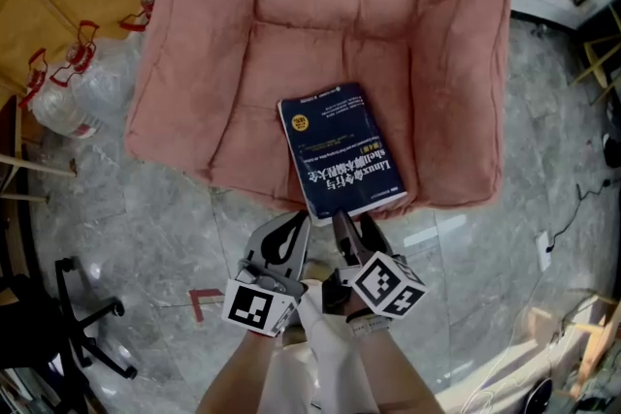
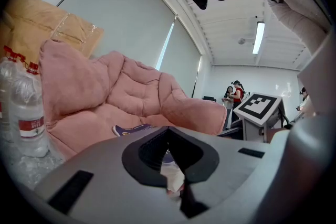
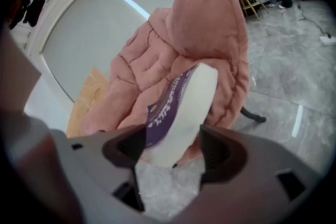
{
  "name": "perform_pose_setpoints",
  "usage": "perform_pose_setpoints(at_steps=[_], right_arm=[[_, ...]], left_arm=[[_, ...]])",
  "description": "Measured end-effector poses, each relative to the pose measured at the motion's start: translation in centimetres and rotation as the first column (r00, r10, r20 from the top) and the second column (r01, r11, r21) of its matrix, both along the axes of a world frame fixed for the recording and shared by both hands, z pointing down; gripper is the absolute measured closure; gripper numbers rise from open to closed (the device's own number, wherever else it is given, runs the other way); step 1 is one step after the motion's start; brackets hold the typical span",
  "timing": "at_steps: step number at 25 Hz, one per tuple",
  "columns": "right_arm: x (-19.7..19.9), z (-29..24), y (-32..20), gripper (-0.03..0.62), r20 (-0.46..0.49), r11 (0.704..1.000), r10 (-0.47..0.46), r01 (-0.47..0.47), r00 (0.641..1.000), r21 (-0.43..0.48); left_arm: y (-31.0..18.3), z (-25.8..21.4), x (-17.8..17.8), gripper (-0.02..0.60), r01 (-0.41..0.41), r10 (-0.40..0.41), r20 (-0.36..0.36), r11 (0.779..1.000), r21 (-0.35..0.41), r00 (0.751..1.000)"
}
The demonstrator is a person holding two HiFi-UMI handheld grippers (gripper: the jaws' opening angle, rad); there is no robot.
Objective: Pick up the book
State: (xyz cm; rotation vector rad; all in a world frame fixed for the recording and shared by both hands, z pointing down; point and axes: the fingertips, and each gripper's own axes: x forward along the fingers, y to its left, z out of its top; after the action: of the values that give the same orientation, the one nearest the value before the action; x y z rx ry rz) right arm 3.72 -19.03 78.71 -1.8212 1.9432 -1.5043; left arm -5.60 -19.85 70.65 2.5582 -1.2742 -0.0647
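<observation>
Head view: book (image 1: pixel 340 150), dark blue cover with white print, lies flat on the seat of the pink chair (image 1: pixel 243 34). Its near edge is at the seat's front edge. Both hands are low in the frame and close together over the grey floor (image 1: pixel 146 208). The right gripper (image 1: pixel 354 223) points at the book's near edge. The left gripper (image 1: pixel 294 223) is just beside it on the left, short of the chair.

Left gripper view: fingers nearly together with only a thin gap, holding nothing. It points level at the chair (image 2: pixel 131 92). The book (image 2: pixel 128 128) shows beyond as a thin dark strip on the seat. Water bottles (image 2: pixel 23 113) stand at the left.

Right gripper view: fingers wide apart, with the book (image 3: pixel 181 107) between them, its white page edge and purple-blue cover showing. The right gripper (image 3: pixel 168 149) is tilted, and there is a gap on the page-edge side, so no grip.
</observation>
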Motion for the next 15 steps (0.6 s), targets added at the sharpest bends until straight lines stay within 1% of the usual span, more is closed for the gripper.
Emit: perform_pose_setpoints(at_steps=[3,10,14,15], right_arm=[[0.3,0.4,-0.2,0.286,0.034,0.999,0.037,-0.037,0.999,-0.015],[0.4,1.2,-1.1,0.286,0.11,0.997,0.076,-0.073,0.991,-0.029],[0.6,1.6,-1.7,0.286,0.144,0.996,0.092,-0.088,0.985,-0.031],[0.6,1.6,-1.9,0.286,0.155,0.995,0.098,-0.095,0.983,-0.031]], left_arm=[[0.0,0.1,0.2,0.574,-0.001,0.001,-0.005,1.0,-0.005,1.0],[-0.1,0.6,0.1,0.574,-0.003,0.003,0.007,1.0,0.02,1.0],[-0.3,0.8,0.2,0.574,0.0,0.0,0.004,1.0,0.004,1.0],[-0.3,0.8,0.1,0.574,0.0,0.0,0.007,1.0,0.01,1.0]])
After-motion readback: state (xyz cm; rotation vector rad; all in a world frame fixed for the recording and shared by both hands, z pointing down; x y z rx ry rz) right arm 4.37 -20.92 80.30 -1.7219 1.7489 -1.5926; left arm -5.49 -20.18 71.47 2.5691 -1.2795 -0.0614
